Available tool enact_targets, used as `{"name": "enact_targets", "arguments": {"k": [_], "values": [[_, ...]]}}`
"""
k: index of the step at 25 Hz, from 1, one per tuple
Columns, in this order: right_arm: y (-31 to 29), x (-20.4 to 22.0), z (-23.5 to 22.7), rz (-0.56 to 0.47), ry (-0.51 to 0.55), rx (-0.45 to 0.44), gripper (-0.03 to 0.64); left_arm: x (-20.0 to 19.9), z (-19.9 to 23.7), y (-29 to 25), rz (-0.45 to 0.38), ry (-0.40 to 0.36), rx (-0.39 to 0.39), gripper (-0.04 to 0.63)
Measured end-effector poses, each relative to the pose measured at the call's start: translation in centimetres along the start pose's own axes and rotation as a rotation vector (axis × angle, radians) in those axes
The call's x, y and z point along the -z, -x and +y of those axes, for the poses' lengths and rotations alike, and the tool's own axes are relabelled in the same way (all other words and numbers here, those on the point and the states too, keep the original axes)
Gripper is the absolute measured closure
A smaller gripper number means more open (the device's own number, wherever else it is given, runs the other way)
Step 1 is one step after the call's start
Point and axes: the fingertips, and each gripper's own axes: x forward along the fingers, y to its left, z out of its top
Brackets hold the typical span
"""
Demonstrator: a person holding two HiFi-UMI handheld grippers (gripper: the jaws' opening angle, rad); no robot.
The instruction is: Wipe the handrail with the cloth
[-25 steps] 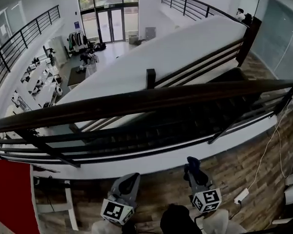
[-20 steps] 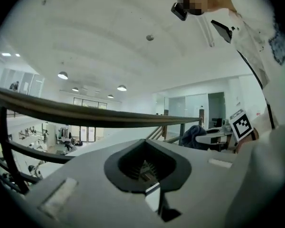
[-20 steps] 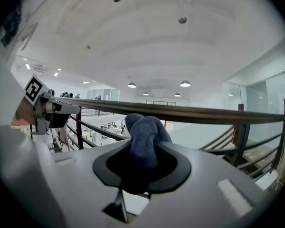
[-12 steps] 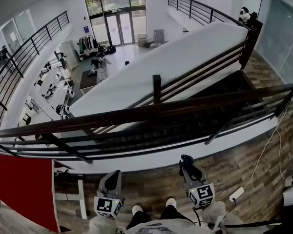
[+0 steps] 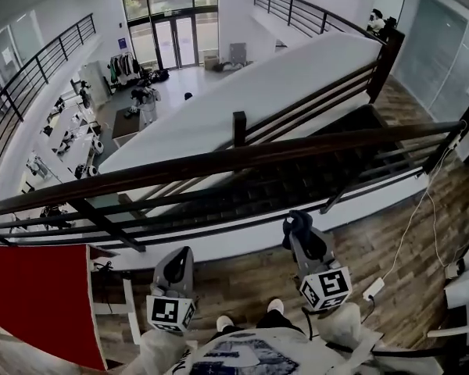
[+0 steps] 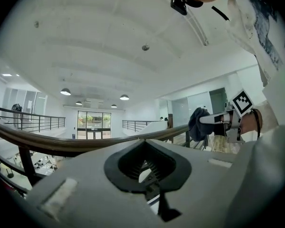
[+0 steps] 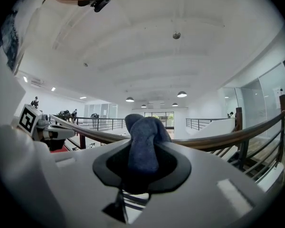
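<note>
We note the right gripper [image 5: 303,241], clenched on the dark cloth [image 5: 296,223], has risen nearer the wooden handrail [image 5: 219,162], apparently short of contact, while the left gripper [image 5: 179,259] stays closed, empty; wiping not begun.

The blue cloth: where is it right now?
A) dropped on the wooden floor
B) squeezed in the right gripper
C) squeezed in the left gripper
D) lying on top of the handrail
B: the right gripper view shows the dark blue cloth pinched between the jaws of the right gripper, while the left gripper holds nothing.
</note>
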Motion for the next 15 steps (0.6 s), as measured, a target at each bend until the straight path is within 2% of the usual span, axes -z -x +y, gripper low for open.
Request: {"name": "enact_targets", "arguments": {"k": [6,15], "values": [[-0.6,-2.9,3.5,-0.03,0.027,-0.068,0.528,-1.1,-1.2,-1.1,0.003,0.019,0.023,0.597],[0.1,-1.1,1.4,-0.037,0.014,-0.171,0.528,-3.0,-7.6,-4.6,-0.016,-0.031,0.01,0.597]]}}
